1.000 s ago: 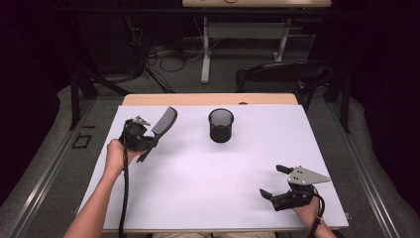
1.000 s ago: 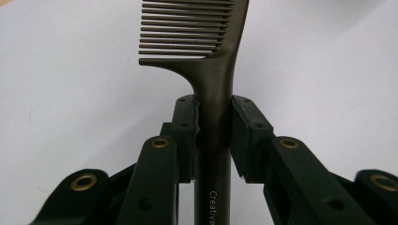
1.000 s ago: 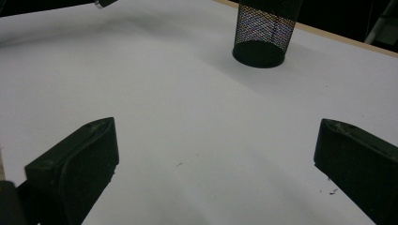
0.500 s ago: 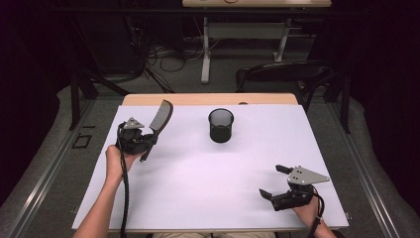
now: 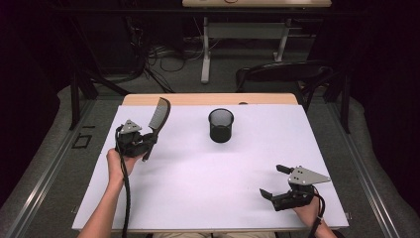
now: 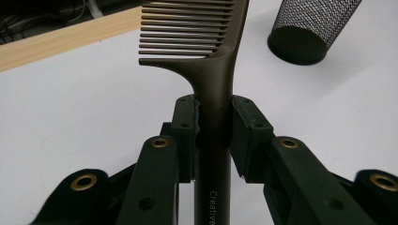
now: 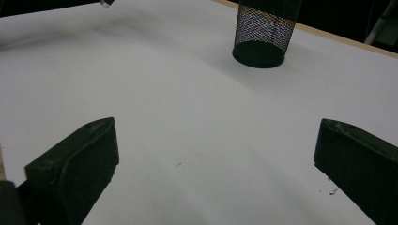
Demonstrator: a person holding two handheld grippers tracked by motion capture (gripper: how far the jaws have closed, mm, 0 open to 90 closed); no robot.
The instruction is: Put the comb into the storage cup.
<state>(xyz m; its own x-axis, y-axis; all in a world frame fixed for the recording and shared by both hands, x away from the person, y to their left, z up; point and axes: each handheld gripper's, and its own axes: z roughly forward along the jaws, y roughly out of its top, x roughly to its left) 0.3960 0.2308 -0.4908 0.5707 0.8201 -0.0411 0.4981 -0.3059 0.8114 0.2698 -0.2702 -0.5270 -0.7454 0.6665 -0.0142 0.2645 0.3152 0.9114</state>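
Note:
A dark comb (image 5: pixel 159 116) (image 6: pixel 213 70) stands tilted in the air over the left side of the white table (image 5: pixel 198 178). My left gripper (image 5: pixel 148 144) (image 6: pixel 213 129) is shut on its handle, teeth end up and away from the hand. A black mesh cup (image 5: pixel 221 125) (image 6: pixel 312 26) (image 7: pixel 265 30) stands upright at the table's far middle, to the right of the comb. My right gripper (image 5: pixel 277 181) (image 7: pixel 216 154) rests near the front right edge, jaws wide open with nothing between them.
A wooden strip (image 5: pixel 208 99) borders the table's far edge. Beyond it are a dark chair (image 5: pixel 282 74), desk legs (image 5: pixel 205 54) and cables (image 5: pixel 158 54) on the floor. White table surface lies between the two grippers.
The left hand has carried the comb a little to the left and farther away, and the comb stands more upright. The right gripper has kept still.

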